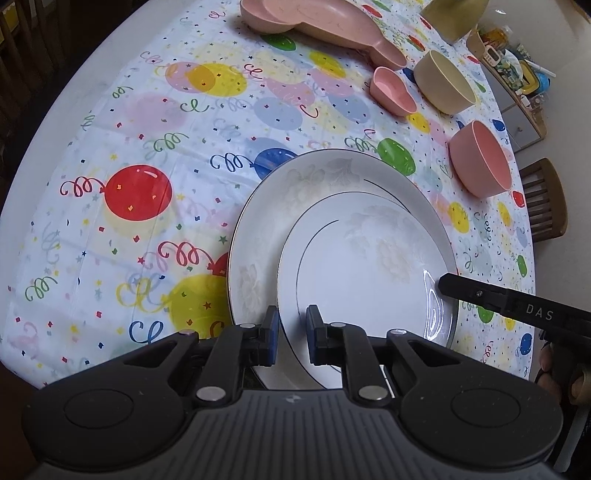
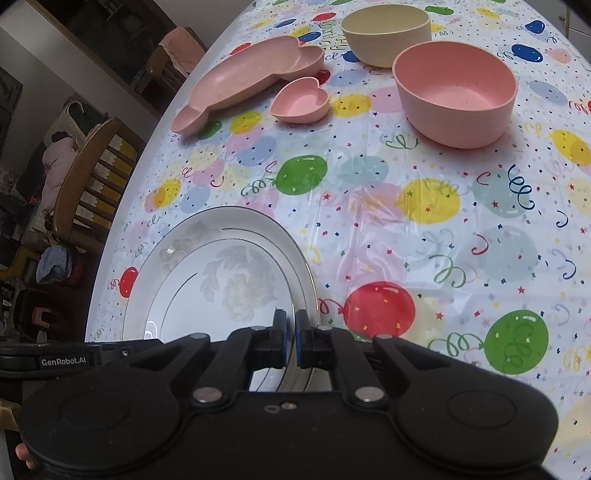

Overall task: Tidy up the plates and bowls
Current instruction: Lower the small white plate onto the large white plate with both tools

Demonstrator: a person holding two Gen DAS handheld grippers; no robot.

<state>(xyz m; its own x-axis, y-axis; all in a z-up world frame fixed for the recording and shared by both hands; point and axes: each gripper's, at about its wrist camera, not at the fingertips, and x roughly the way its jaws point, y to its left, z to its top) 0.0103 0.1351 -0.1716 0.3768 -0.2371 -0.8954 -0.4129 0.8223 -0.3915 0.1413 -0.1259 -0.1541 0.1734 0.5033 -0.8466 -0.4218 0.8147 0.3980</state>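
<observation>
Round table w/ balloon-print cloth carries everything. Big white plate sits at the near edge, and it's the landmark here. On top of it: smaller white plate, same faint floral print, shifted toward the right rim. Beyond the big plate, long pink tray, then round pink bowl off to the right, cream bowl just behind that one. Tiny pink heart dish lies between tray & pink bowl (not touching either). Left gripper pinches the smaller plate's near rim, pads narrowly apart. Right gripper is pressed nearly together on that plate's right edge.
</observation>
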